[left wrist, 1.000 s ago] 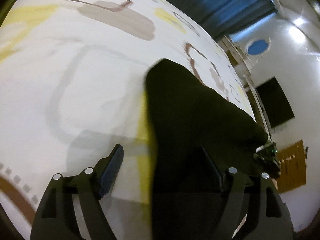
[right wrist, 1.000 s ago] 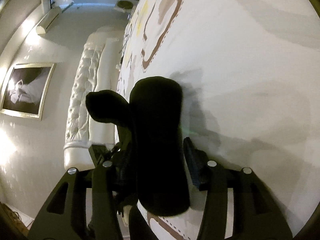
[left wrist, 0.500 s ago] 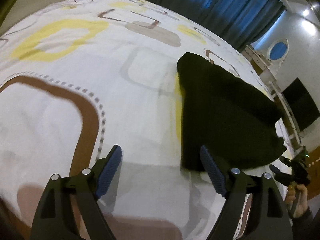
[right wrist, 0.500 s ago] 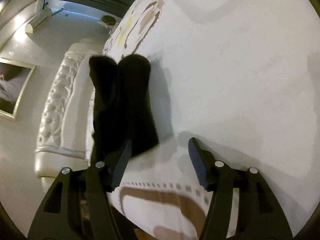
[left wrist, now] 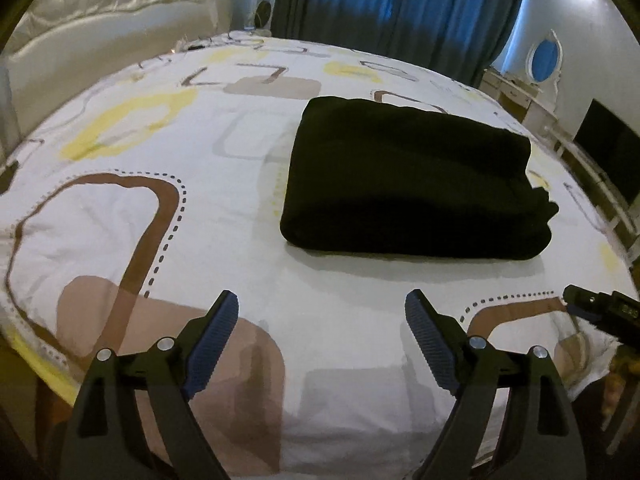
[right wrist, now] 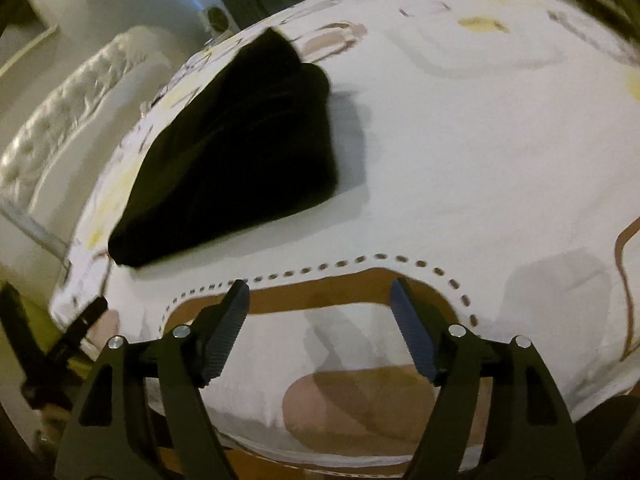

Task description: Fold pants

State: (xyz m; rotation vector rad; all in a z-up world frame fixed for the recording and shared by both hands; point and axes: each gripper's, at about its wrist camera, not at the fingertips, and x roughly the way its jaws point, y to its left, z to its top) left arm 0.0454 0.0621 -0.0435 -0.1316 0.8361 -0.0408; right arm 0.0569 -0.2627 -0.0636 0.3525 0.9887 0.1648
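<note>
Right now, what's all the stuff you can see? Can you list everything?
pants: one, black, folded into a thick bundle, lying on the bedspread right of middle.
bedspread: one, white with brown, tan, yellow and grey shapes, covering the bed.
headboard: one, white, tufted, at the far left end of the bed.
curtains: blue, hanging behind the bed.
mirror: one, oval, white frame, on the far right wall.
screen: one, dark, at the right edge.
left gripper: one, black with blue pads, jaws open, nothing between them.
right gripper: one, black with blue pads, jaws just opened wider, nothing between them.
</note>
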